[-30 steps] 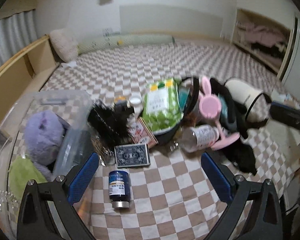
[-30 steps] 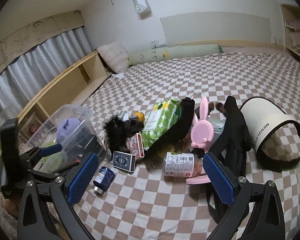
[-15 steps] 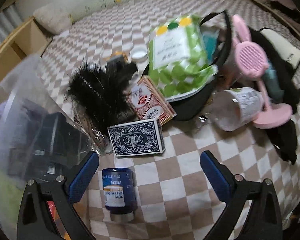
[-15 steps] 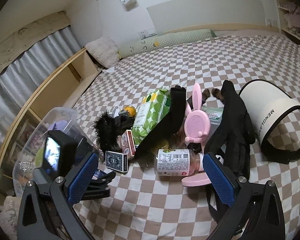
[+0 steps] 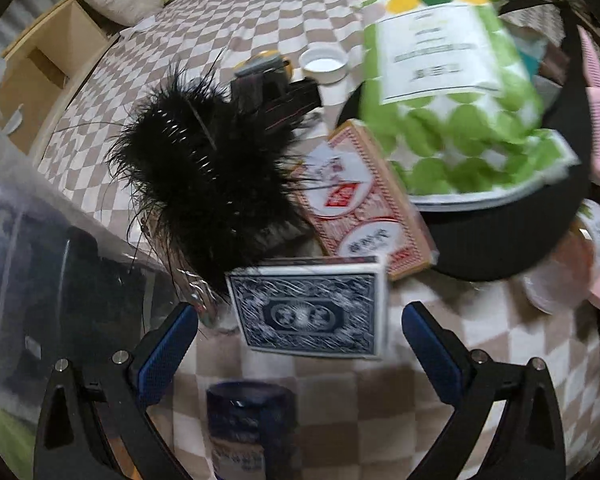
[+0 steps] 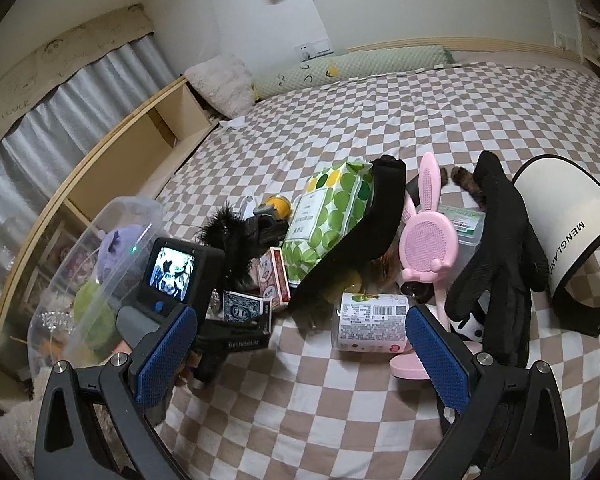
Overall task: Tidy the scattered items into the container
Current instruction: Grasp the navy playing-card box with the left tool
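Note:
My left gripper (image 5: pixel 300 344) is open and low over the checkered bedspread. A blue playing-card box (image 5: pixel 308 312) lies just ahead, between its blue fingertips (image 5: pixel 168 352). A dark blue bottle (image 5: pixel 244 432) lies under the gripper, nearer the camera. Behind the blue box are a red card box (image 5: pixel 360 200), a black feathery piece (image 5: pixel 196 160) and a green spotted pack (image 5: pixel 452 80). The clear container (image 5: pixel 40 280) stands at the left. My right gripper (image 6: pixel 300 356) hangs open and empty above the bed, short of a lying jar (image 6: pixel 374 326). From there the left gripper (image 6: pixel 240 328) shows at the blue box (image 6: pixel 242 306).
The container (image 6: pixel 80 280) holds a purple plush (image 6: pixel 116 248) and something green. A pink rabbit-eared fan (image 6: pixel 428 240), a black glove (image 6: pixel 500 240) and a white visor cap (image 6: pixel 560 236) lie to the right. A wooden shelf (image 6: pixel 140 152) runs along the bed's left side.
My left gripper has dropped and pushed forward until the blue card box sits between its fingertips. The right gripper has drifted only slightly. Both stay open.

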### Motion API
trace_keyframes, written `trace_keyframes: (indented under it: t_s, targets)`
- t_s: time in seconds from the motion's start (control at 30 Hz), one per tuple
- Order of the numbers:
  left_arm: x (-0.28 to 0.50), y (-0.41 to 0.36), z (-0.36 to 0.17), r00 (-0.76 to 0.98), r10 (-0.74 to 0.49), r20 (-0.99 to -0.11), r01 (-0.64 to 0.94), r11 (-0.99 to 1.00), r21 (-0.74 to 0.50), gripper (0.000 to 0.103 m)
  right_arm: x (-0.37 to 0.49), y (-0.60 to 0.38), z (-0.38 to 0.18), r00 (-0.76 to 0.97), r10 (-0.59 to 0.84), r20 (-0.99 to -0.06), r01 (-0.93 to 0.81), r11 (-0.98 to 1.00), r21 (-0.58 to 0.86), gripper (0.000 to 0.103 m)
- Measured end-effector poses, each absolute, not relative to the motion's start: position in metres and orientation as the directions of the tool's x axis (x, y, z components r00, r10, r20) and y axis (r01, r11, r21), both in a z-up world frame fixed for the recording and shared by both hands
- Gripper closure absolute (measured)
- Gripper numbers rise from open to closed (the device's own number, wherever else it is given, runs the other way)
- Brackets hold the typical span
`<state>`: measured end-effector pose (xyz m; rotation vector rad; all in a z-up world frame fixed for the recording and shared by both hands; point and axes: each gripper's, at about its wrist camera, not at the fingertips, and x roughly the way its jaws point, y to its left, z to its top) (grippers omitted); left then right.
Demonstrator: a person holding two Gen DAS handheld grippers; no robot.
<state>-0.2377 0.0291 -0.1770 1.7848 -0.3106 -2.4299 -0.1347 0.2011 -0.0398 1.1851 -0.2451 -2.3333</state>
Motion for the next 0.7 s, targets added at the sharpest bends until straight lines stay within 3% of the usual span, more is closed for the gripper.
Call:
trace_keyframes:
  t_s: [0.5,0.7]
  targets:
    - [-0.247,0.013,-0.195,-0.274,-0.083,-0.958,-0.033,-0.995,0.095,0.0,-0.144,0.184,-0.056,-0.455,-0.495,-0.74,0.363,-0.862,0.353,0.0]
    - [-0.244,0.013,-0.194,-0.285,-0.064,-0.956,-0.054,-0.995,0.083,0.01,-0.145,0.173,-0.06,-0.432,-0.504,-0.748,0.378,-0.854,0.357,0.0]
